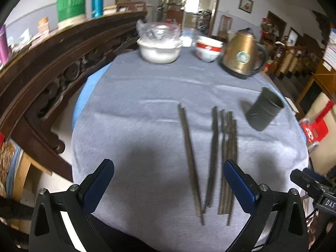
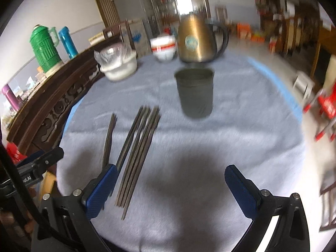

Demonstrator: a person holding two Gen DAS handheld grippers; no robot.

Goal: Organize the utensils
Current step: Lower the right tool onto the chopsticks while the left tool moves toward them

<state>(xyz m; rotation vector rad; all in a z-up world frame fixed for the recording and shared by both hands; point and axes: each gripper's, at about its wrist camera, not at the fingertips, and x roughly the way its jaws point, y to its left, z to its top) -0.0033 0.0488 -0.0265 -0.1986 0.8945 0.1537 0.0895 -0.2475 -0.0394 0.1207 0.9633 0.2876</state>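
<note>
A set of dark chopsticks (image 1: 227, 159) is laid flat on a round bench (image 1: 136, 109) covered with a grey-blue cloth, their length running away from the cameras. In the left wrist view one chopstick (image 1: 190, 163) lies apart on the left, another slants beside it so that their near ends almost meet, and the rest are bunched closely together on the right. In the right wrist view the same bundle (image 2: 136, 153) is seen left of centre, with a separate stick (image 2: 108, 140) further left. A dark grey cylindrical holder (image 1: 265, 111) is stood upright on the cloth beyond and to the right of the chopsticks, near them but not touching; its open top (image 2: 194, 74) is visible and nothing can be made out inside. The left gripper (image 1: 169, 170) is held above the near ends of the chopsticks with its blue-padded jaws spread wide and nothing between them. The right gripper (image 2: 171, 175) is likewise held wide apart and empty, its left pad over the near ends of the sticks. At the far side of the bench a brass-coloured kettle (image 1: 241, 52), stacked red-and-white bowls (image 1: 208, 49) and a white lidded pot (image 1: 159, 46) are set. A dark carved wooden cabinet (image 1: 52, 67) stands to the left, with a green flask (image 2: 45, 48) and a blue flask (image 2: 67, 42) on top
</note>
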